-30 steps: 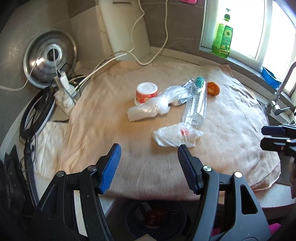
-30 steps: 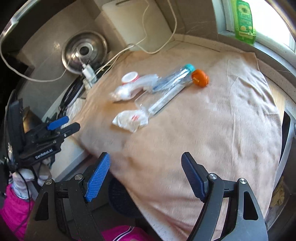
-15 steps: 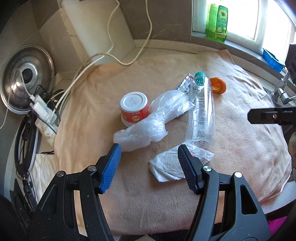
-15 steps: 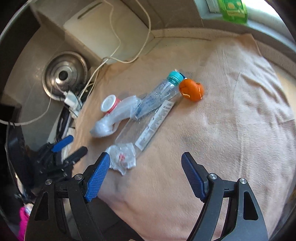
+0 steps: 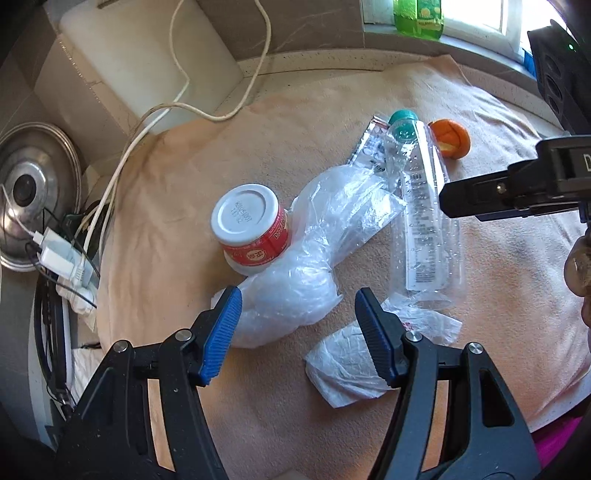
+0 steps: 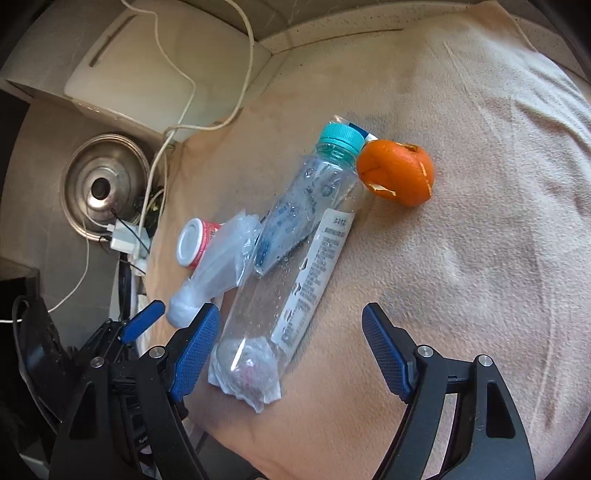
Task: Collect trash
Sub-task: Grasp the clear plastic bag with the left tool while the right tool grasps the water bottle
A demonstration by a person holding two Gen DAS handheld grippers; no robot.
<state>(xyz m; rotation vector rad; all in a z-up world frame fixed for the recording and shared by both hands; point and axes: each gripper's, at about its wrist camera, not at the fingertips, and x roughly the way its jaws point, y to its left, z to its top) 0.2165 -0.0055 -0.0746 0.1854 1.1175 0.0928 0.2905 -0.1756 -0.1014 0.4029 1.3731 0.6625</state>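
Trash lies on a beige towel [image 5: 280, 133]: a clear bottle [image 5: 424, 221] [image 6: 295, 266] with a teal cap, a crumpled clear plastic bag [image 5: 306, 273], an upturned red cup with a white base [image 5: 247, 225], a crumpled white wrapper [image 5: 351, 362] [image 6: 247, 373], a foil wrapper [image 5: 369, 144] and orange peel [image 5: 450, 138] [image 6: 397, 173]. My left gripper [image 5: 297, 332] is open, hovering over the bag's near end with the white wrapper beside its right finger. My right gripper [image 6: 286, 354] is open above the bottle's base and the wrapper.
A white cutting board [image 5: 147, 62] leans on the back wall, with a cord [image 5: 255, 85] trailing onto the towel. A steel pot lid [image 5: 29, 199] and chargers [image 5: 59, 254] sit at left. A green bottle [image 5: 417, 16] stands on the windowsill.
Both grippers have moved forward and down toward the trash, which now looks much larger. Their openings have stayed the same. Nothing on the towel has shifted.
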